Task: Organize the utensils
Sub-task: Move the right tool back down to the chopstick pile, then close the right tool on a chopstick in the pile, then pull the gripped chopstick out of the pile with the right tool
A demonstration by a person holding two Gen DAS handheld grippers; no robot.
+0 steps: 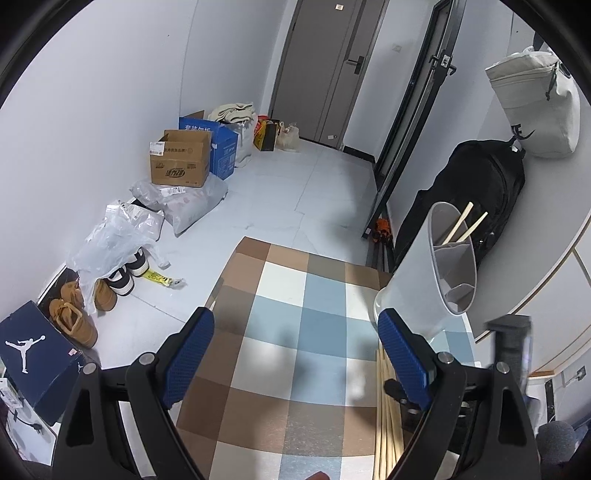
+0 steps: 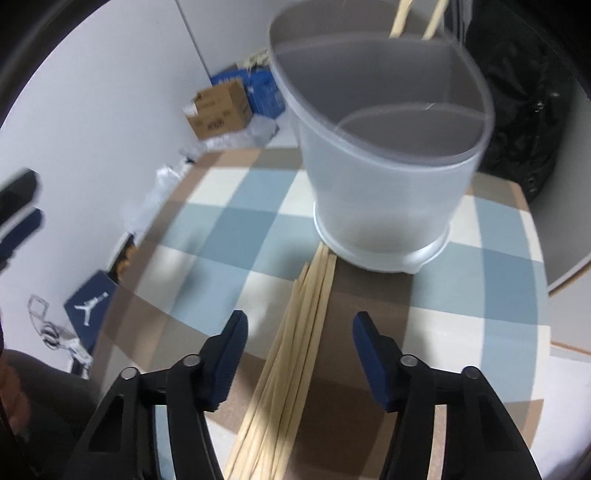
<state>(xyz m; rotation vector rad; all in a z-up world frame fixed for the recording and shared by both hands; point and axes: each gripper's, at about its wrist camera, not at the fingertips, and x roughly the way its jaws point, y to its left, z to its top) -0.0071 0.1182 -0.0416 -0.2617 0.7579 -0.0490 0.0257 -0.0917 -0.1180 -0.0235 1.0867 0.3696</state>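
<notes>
A translucent grey utensil holder [image 2: 380, 147] with inner dividers stands on the checked tablecloth [image 2: 229, 229]. Two wooden chopsticks [image 2: 400, 16] stand in its far compartment. A bundle of several loose chopsticks [image 2: 295, 347] lies on the cloth, its tips touching the holder's base. My right gripper [image 2: 300, 328] is open, its jaws on either side of the bundle and above it. My left gripper [image 1: 295, 332] is open and empty over the cloth. In the left wrist view the holder [image 1: 436, 266] is at the right, with the bundle [image 1: 386, 417] below it.
The table's far edge drops to a tiled floor [image 1: 295, 192] with cardboard boxes [image 1: 181, 158], plastic bags, shoes [image 1: 74, 317] and a shoe box [image 1: 33, 354]. A black backpack [image 1: 469, 199] and a white bag [image 1: 535, 103] stand against the right wall.
</notes>
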